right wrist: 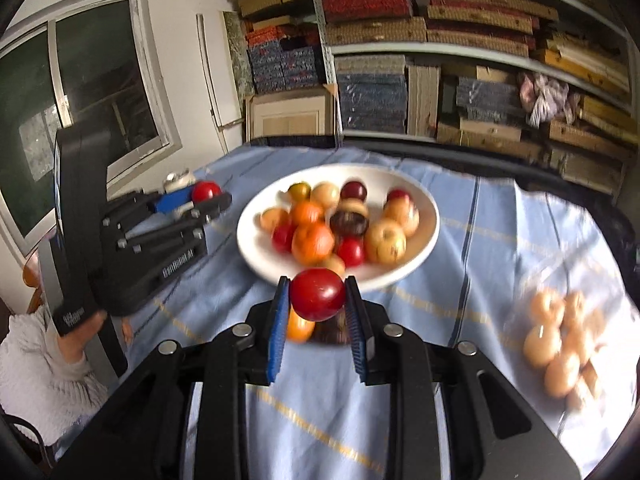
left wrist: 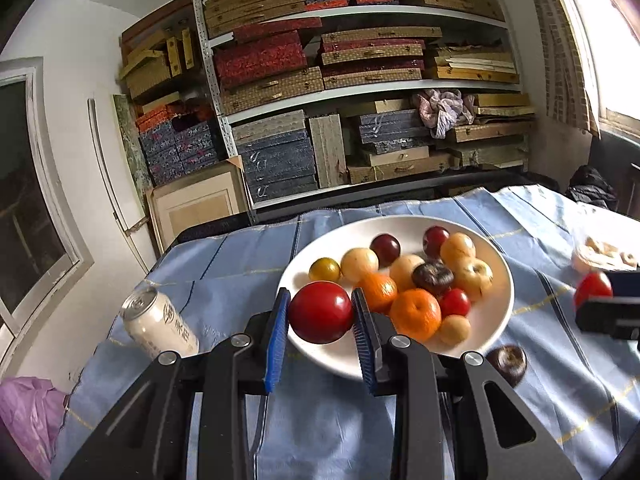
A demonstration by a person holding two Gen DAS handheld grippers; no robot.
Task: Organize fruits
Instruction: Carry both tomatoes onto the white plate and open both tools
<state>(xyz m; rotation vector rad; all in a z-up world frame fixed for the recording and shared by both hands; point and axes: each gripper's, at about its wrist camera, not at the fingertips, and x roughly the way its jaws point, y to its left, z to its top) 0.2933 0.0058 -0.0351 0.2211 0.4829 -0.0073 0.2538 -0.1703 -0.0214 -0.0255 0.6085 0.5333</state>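
From the left wrist view, the left gripper (left wrist: pixel 321 312) has its blue fingers closed on a red fruit (left wrist: pixel 321 312), held just over the near rim of the white plate (left wrist: pixel 496 316) already heaped with fruit; a can (left wrist: pixel 160 326) stands near on the left, and a dark fruit (left wrist: pixel 508 362) lies on the blue cloth (left wrist: pixel 224 264) beside the plate. From the right wrist view, the right gripper (right wrist: pixel 318 312) likewise clamps a red fruit (right wrist: pixel 317 294) short of the plate's near edge. Both look mid-delivery; next, I'd judge, each must clear the rim and release into a gap. Room is tight: the pile is crowded, the grippers converge.
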